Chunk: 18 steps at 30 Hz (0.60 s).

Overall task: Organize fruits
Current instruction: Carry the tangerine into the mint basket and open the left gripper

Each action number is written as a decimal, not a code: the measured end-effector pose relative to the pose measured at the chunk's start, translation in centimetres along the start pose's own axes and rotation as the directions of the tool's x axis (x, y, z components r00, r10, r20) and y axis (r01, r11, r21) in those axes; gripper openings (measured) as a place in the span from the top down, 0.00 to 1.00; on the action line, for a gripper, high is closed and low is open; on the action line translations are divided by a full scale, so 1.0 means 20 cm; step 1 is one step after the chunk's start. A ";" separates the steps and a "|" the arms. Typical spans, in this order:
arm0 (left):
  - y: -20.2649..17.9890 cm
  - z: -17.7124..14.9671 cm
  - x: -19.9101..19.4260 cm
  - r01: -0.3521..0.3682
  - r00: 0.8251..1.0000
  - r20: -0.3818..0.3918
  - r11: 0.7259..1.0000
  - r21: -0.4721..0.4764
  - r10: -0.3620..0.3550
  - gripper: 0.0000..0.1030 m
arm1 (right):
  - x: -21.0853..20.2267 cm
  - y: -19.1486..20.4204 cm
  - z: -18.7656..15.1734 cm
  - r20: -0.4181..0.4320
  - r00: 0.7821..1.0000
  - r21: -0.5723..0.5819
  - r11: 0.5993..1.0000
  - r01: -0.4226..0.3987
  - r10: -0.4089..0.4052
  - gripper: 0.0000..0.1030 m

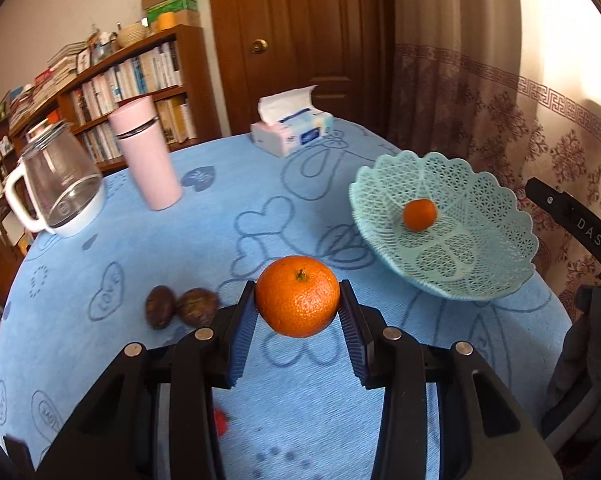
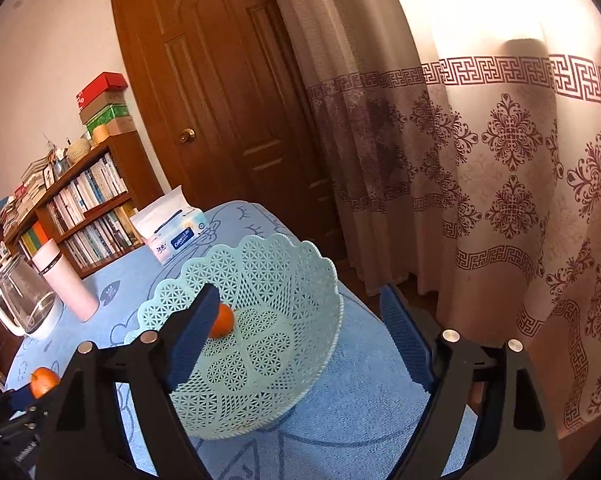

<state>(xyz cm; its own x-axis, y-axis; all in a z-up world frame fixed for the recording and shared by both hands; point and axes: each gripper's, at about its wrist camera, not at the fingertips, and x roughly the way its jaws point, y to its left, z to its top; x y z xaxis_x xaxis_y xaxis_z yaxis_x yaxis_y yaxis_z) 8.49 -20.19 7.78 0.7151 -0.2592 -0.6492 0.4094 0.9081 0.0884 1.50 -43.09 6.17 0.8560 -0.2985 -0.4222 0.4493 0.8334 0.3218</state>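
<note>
In the right wrist view, the left finger (image 2: 196, 332) of the right gripper (image 2: 300, 340) covers the left part of the small orange (image 2: 223, 321) in the mint basket (image 2: 284, 276), and the big orange (image 2: 43, 381) at far left is partly hidden by dark gear. In the left wrist view, a red thing (image 1: 221, 422) near the left gripper (image 1: 298, 312) is blurred and half hidden. Book spines on the bookshelf (image 1: 140, 80) are too small to read.
</note>
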 end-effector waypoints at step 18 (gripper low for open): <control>-0.27 0.13 0.19 0.136 0.991 -0.013 0.990 0.036 -0.136 0.57 | 0.02 -0.06 -0.01 -0.013 1.000 0.068 0.998 0.014 -0.013 0.19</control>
<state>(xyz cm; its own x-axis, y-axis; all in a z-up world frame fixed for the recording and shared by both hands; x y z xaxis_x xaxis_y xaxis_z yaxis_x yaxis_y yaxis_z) 10.51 -26.95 6.86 0.6454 -0.3755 -0.6652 0.5230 0.8519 0.0265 1.25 -44.09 5.43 0.8464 -0.3032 -0.4377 0.4778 0.7954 0.3730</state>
